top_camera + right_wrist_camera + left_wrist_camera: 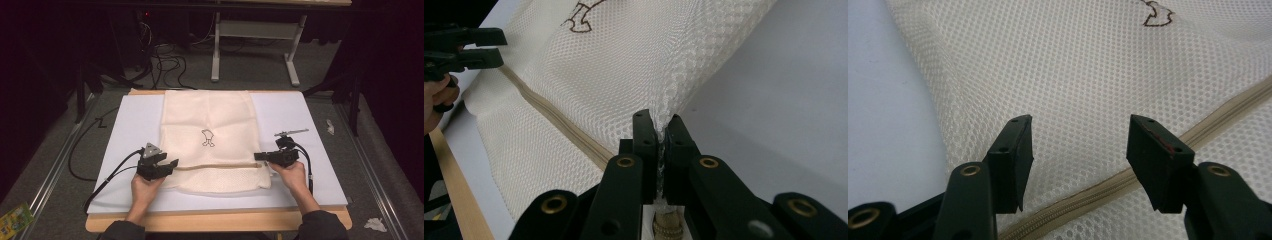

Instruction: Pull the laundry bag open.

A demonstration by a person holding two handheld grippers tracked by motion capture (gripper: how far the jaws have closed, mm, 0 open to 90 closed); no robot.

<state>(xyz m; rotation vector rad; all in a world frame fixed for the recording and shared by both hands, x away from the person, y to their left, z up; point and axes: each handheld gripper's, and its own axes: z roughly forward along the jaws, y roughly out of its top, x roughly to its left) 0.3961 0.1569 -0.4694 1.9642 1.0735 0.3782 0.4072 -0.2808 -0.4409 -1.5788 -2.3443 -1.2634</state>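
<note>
A cream mesh laundry bag (pixel 210 135) lies flat on the white board (pixel 310 125), its zipper (pixel 215 166) running across near the person's edge. The right gripper (pixel 661 131) is clamped on the bag's edge beside the zipper's end, likely anchoring it, while the left gripper (pixel 1078 150) hovers over the zipper's opposite end, jaws apart

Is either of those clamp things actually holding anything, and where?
Yes: the right gripper pinches the cream mesh zip bag at its side edge, near the zipper's end. The left gripper is open, holding nothing.
</note>
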